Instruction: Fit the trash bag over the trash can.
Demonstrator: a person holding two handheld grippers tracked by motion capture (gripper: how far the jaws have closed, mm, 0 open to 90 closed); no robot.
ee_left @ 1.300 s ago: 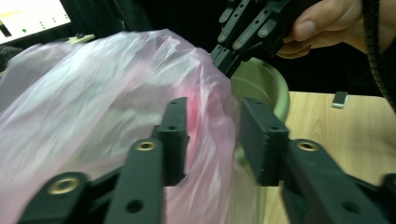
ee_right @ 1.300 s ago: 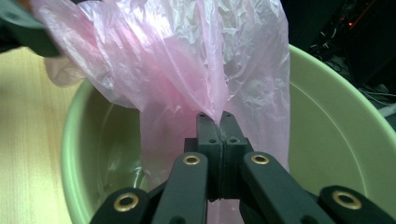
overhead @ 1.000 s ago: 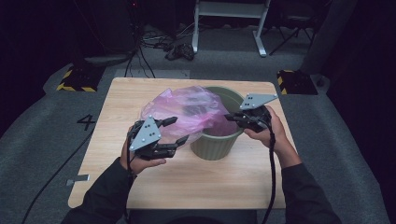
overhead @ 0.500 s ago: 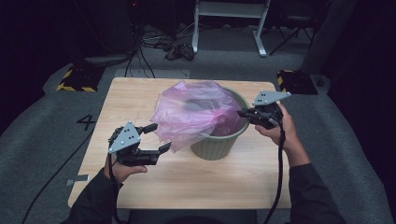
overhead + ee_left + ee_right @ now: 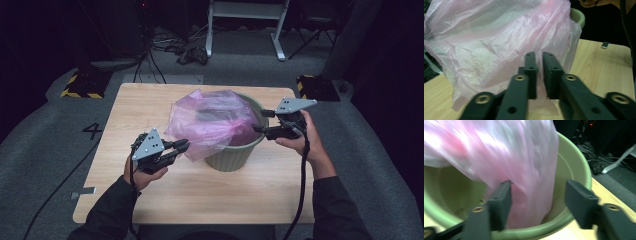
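Note:
A green bin [image 5: 235,156] stands in the middle of the wooden table [image 5: 250,200]. A thin pink plastic bag [image 5: 210,120] sits in it and spills over its left rim. My left gripper [image 5: 184,146] is at the bag's lower left edge. In the left gripper view its jaws have just been closing, and the left gripper [image 5: 541,56] pinches the bag's film [image 5: 486,45]. At the bin's right rim my right gripper [image 5: 260,121] has just been opening. The right gripper [image 5: 537,192] stands wide, with the bag [image 5: 524,157] loose between its jaws over the bin's rim [image 5: 574,157].
The table's front and left parts are bare wood. Beyond the table lie cables [image 5: 192,52] on the grey floor, the legs of a white stand [image 5: 277,45], and black-and-yellow striped blocks [image 5: 80,85] at both back corners. A "4" [image 5: 93,131] marks the floor at left.
My left gripper moved right from the table's front left to the bag and shut on it. My right gripper opened and let go of the bag, which sagged away from the right rim.

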